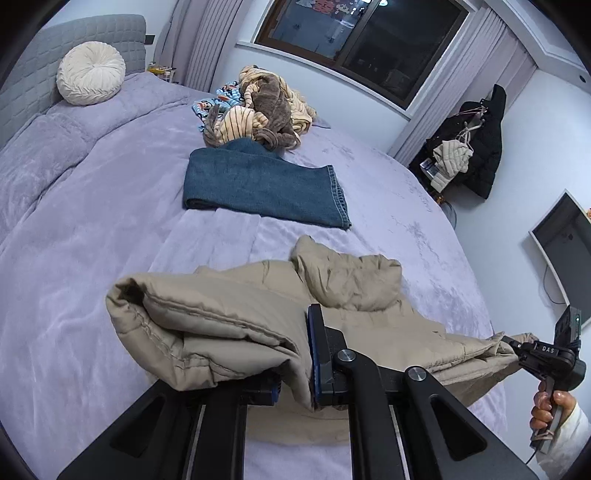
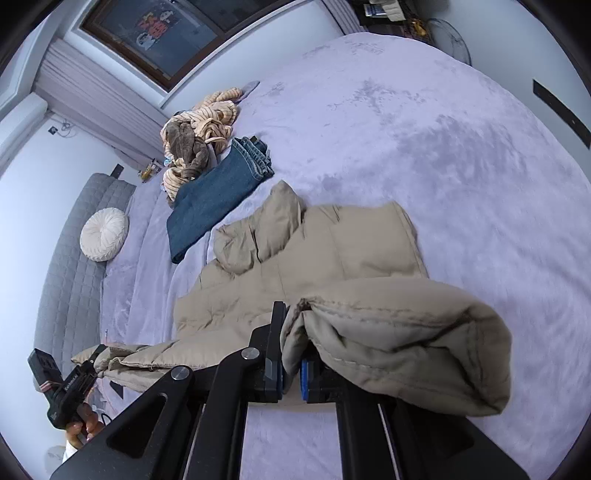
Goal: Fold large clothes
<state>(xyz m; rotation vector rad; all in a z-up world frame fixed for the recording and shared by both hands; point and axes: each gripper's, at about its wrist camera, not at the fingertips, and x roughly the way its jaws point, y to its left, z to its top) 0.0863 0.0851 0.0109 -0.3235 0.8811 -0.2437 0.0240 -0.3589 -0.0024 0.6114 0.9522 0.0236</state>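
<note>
Item 1, nearest: my left fingers (image 1: 295, 369), closed tight on a bunched hem corner of the beige jacket (image 1: 343, 325); cloth hides the left pad almost wholly, only a sliver of blue showing.

Item 2: my right fingers (image 2: 293, 369), likewise pinched shut on the opposite hem corner, blue pad partly visible, folds draped over the right one.

Item 3: jacket, padded, beige. Hem edge held up off the bed (image 1: 92, 229) between both grips; hood and upper body lie on the lilac cover beyond. Underside and front fastening not visible.

Item 4: right gripper (image 1: 517, 349) as seen from the left view, lettering "DAS" on its body; my hand (image 1: 546, 410) on the handle, white sleeve cut by the frame edge.

Item 5: left gripper (image 2: 98, 363) as seen from the right view; side lettering too small to read with certainty. Hand below mostly cut off.

Item 6: jeans (image 1: 266, 184), folded, on the bed beyond the jacket, apart from it.

Item 7: clothes heap (image 1: 258, 107), striped tan, brown and a blue cartoon print, touching the jeans' far end; separate pieces hard to tell.

Item 8: round cushion (image 1: 90, 74), cream, against the grey headboard (image 1: 37, 59).

Item 9: window (image 1: 362, 33), dark; stickers on the glass, unreadable.

Item 10: black coat (image 1: 484, 147) on a rack by the wall; a pale garment hangs with it.
</note>
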